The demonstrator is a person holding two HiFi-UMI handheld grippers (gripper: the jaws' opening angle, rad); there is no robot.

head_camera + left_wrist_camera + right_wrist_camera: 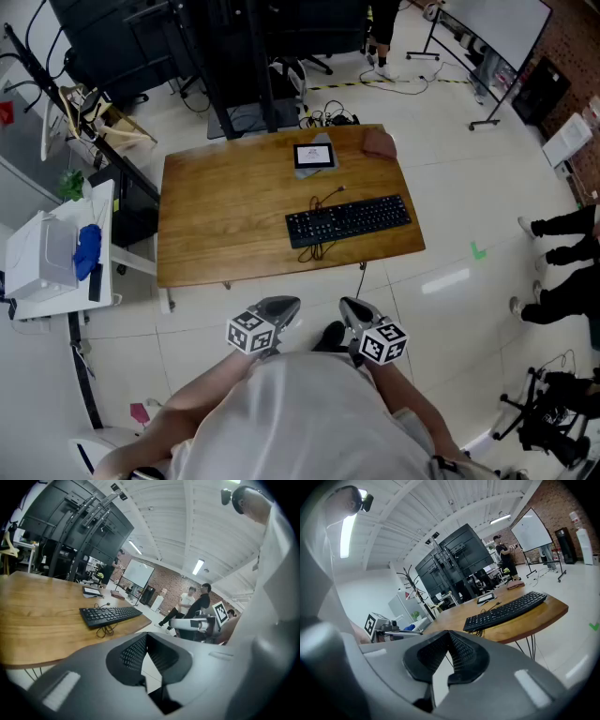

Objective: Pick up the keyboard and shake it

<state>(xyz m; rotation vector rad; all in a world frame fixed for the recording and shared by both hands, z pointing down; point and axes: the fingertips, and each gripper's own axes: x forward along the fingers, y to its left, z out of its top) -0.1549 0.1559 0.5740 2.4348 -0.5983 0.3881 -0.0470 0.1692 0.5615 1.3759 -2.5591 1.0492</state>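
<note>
Head view: keyboard (349,221) untouched on table (225,216); pre-reach.
L gripper (281,307), R gripper (353,307): closed, empty.
Next: prob. open, reach keyboard.

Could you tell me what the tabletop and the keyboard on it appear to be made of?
Brown rectangular tabletop: apparently wood or wood veneer, satin finish, visible grain streaks. Black keyboard: likely matte plastic, no glare on its keys.

Bright, even light comes from ceiling lamps (198,566) high above and ahead of the left hand-held gripper (146,638), with a pale glare patch on the floor (445,279) just ahead of the right hand-held gripper (352,307). Shadows are soft. Both gripper views bow strongly toward black corners, their near bodies blurred.
</note>
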